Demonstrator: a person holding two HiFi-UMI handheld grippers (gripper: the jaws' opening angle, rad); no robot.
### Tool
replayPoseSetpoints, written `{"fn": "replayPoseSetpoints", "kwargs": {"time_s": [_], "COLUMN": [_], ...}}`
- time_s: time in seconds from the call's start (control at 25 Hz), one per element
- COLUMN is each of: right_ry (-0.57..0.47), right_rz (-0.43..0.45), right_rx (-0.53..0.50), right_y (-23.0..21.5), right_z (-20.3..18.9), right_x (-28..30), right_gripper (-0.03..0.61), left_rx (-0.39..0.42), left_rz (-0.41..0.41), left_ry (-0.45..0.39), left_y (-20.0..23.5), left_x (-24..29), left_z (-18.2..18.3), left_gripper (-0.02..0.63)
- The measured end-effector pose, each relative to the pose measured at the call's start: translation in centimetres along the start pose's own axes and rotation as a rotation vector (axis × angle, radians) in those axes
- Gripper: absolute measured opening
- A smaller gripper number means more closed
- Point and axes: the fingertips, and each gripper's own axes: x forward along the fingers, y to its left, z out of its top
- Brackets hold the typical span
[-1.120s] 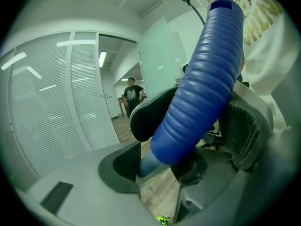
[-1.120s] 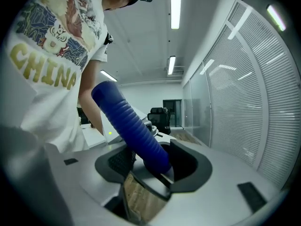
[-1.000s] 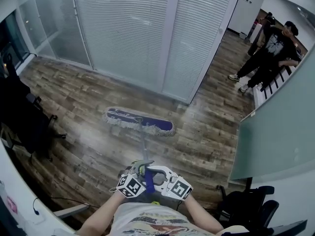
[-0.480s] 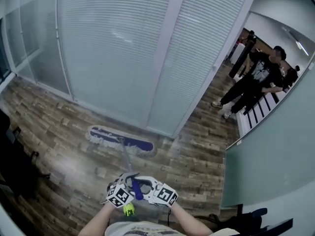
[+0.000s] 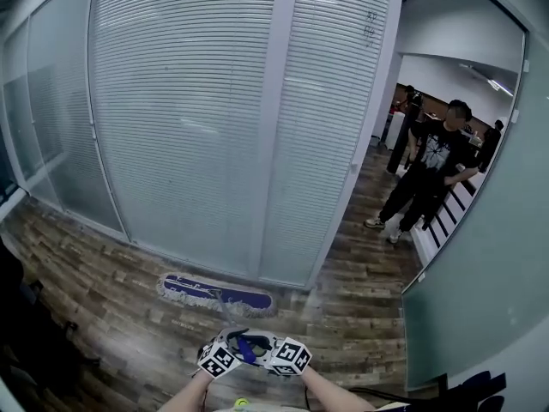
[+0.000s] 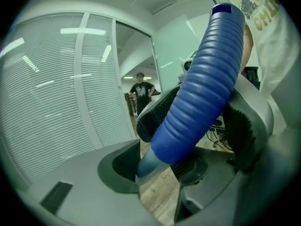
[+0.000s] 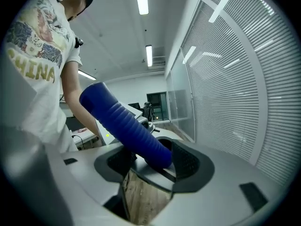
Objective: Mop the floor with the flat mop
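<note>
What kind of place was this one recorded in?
Probably an office. Glass partition walls fitted with white slatted blinds run along a wood-plank floor. A corridor opens at the right, where a person stands. The right gripper view shows a monitor in the background.

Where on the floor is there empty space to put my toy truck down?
The wood floor is bare between the mop head and the dark furniture on the left. It is also bare right of the mop head, up to the frosted glass panel. The hallway is crowded where people stand.
</note>
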Motion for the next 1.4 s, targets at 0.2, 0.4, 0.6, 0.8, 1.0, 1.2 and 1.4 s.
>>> {"fn": "replayPoseSetpoints", "kwargs": {"time_s": [0.2,0.4,0.6,0.8,1.0,1.2,1.4], "right_ry": [-0.013,-0.021,-0.041,-0.052,-0.061,-0.067,-0.063], "right_rz": [0.03,0.088,0.123,0.171,0.221,0.262,0.311], "right_rx": [-0.028,-0.053,-0.071,-0.071,-0.093,-0.085,-0.107], "right_y": [3.2,10.6,19.6,29.5,38.5,44.4,45.9], "right_z": [0.1,-1.4,-3.5,-6.7,-9.4,-9.7,-10.2], "right_x": [-2.2,-6.5,-11.8,-17.4,-23.0,-26.4,-27.1], "right_gripper": [0.225,0.225,0.225,0.225,0.225,0.225,0.225], "left_rx": [-0.021,-0.069,-0.106,-0.141,-0.167,-0.192,-0.206], "left_rz": [0.037,0.079,0.116,0.152,0.175,0.195,0.221], "left_ry": [-0.016,-0.022,-0.05,-0.044,-0.04,-0.039,-0.022], "left_y": [-3.2,-11.1,-21.1,-32.3,-42.8,-49.0,-50.4], "left_x": [-1.1,-3.4,-6.0,-8.5,-10.7,-12.9,-13.5], "left_z": [1.4,2.7,4.2,4.9,6.2,7.6,7.6], "left_gripper": [0.15,0.152,0.156,0.158,0.16,0.16,0.16]}}
